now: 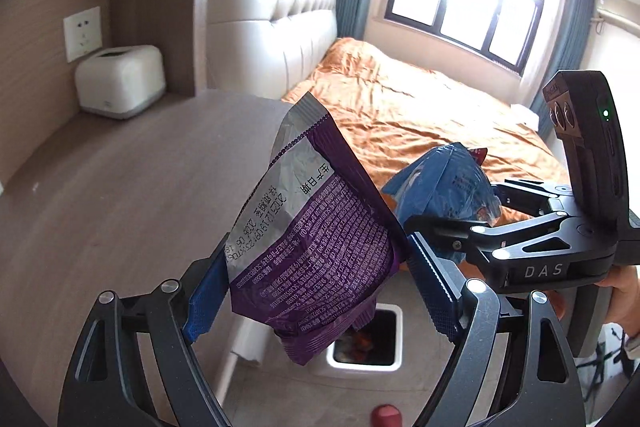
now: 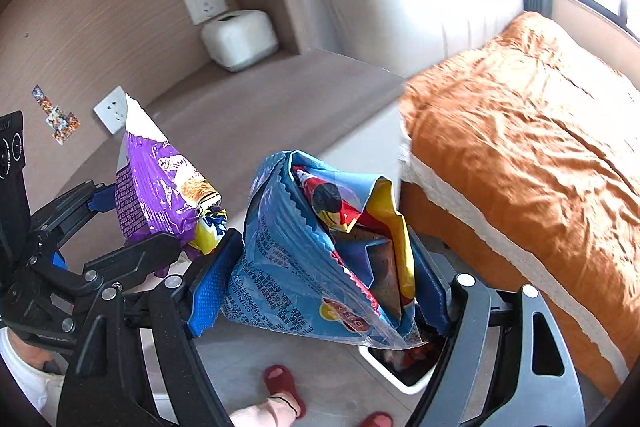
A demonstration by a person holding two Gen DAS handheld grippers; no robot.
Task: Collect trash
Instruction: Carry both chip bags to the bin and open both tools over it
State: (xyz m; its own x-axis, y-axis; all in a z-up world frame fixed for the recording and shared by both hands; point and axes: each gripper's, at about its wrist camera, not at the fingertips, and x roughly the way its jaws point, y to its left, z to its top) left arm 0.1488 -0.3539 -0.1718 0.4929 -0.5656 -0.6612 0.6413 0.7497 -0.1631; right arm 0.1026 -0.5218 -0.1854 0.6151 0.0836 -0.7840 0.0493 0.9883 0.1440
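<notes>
My left gripper (image 1: 316, 291) is shut on a purple snack bag (image 1: 320, 239), held in the air above a white trash bin (image 1: 394, 359) on the floor. The bag also shows in the right wrist view (image 2: 160, 191). My right gripper (image 2: 320, 287) is shut on a blue snack bag (image 2: 304, 267), also held over the bin (image 2: 400, 375). In the left wrist view the right gripper (image 1: 444, 227) and its blue bag (image 1: 444, 187) hang just to the right of the purple bag. The bin holds some trash.
A wooden bedside surface (image 1: 120, 187) with a white box-shaped device (image 1: 120, 81) lies to the left. A bed with an orange cover (image 2: 520, 147) is on the right. The person's feet in red slippers (image 2: 284, 387) stand on the floor by the bin.
</notes>
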